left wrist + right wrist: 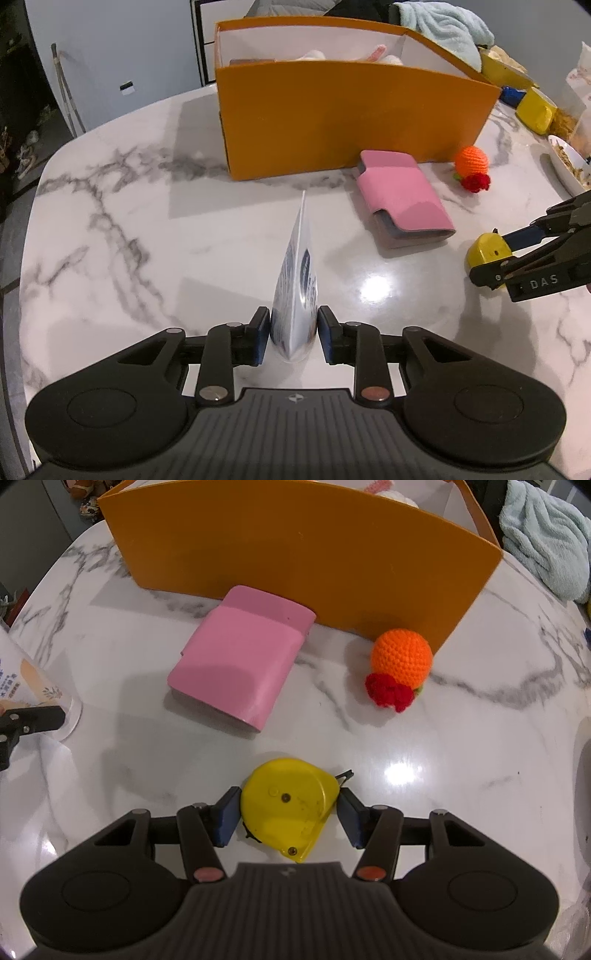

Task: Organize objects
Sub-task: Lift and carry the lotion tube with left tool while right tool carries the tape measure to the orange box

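Note:
My left gripper is shut on a flat white and blue pouch, held on edge over the marble table; the pouch also shows at the left of the right wrist view. My right gripper is shut on a yellow tape measure, low over the table; it also shows at the right of the left wrist view. An orange box stands at the back, with several items inside. A pink case and an orange crochet ball with a red flower lie in front of the box.
A light blue towel lies behind the box on the right. Yellow containers and a white dish crowd the table's right side. The table's rounded edge runs along the left.

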Tool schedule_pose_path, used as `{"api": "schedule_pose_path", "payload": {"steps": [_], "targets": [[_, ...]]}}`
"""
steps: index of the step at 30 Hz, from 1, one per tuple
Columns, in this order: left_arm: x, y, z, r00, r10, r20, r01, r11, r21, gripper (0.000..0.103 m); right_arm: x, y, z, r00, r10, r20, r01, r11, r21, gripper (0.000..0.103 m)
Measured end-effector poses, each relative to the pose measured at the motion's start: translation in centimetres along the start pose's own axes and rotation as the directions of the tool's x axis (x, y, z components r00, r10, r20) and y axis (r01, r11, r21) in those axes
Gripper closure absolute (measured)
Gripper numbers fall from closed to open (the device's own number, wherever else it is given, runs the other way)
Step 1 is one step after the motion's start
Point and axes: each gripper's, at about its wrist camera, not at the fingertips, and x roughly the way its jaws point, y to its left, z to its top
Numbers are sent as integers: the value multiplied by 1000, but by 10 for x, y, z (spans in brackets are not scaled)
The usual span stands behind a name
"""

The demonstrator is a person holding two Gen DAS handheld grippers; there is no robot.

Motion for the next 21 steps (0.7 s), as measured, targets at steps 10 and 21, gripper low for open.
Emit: {"api": "schedule_pose_path", "payload": {"steps": [10, 21], "targets": [[-24, -6, 6, 1000, -29, 12, 29, 999, -18, 70, -13, 2, -17, 1000, 17, -21, -17, 1000, 24, 45], [-43, -20, 1, 999, -48, 14, 48, 999, -21, 70, -36, 6, -30, 999, 37, 15, -38, 996, 79, 45]]}}
